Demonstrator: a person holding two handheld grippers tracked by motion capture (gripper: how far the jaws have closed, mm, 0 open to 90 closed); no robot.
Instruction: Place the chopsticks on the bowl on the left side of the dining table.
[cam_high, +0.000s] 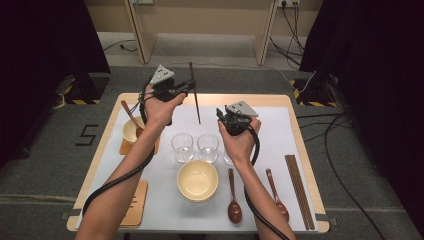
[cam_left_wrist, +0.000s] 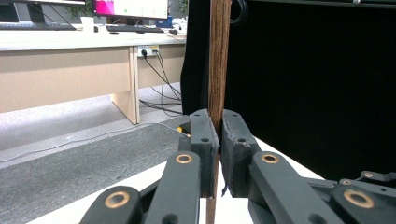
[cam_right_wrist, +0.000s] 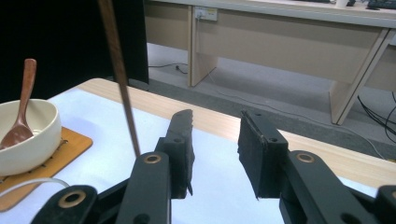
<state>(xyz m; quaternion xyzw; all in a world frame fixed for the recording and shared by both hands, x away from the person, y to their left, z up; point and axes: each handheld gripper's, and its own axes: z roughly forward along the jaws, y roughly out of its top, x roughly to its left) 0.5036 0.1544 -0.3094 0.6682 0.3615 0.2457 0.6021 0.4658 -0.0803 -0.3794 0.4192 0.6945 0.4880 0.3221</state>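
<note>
From above, I see my left gripper (cam_high: 186, 88) raised over the far edge of the table (cam_high: 210, 100), clamped on a single dark chopstick (cam_high: 194, 95) that stands nearly upright, its lower tip hanging over the white mat (cam_high: 280, 135). My right gripper (cam_high: 223, 118) sits lower and nearer to me, just right of that tip, with nothing in it. Two clear glasses (cam_high: 182, 147) stand between my forearms, a cream bowl (cam_high: 197, 180) in front of them, wooden spoons (cam_high: 233, 197) and more chopsticks (cam_high: 299, 190) to the right.

Along the left gripper (cam_left_wrist: 218, 135) view, both pads press on the chopstick (cam_left_wrist: 218, 60), which runs straight up past the top edge.

Along the right gripper (cam_right_wrist: 215, 140) view, my jaws stand apart, holding nothing. The chopstick (cam_right_wrist: 119, 74) slants down just left of the left jaw, clear of it. Farther left, a bowl (cam_right_wrist: 35, 140) with a spoon (cam_right_wrist: 21, 116) rests on a wooden coaster (cam_right_wrist: 70, 144).
</note>
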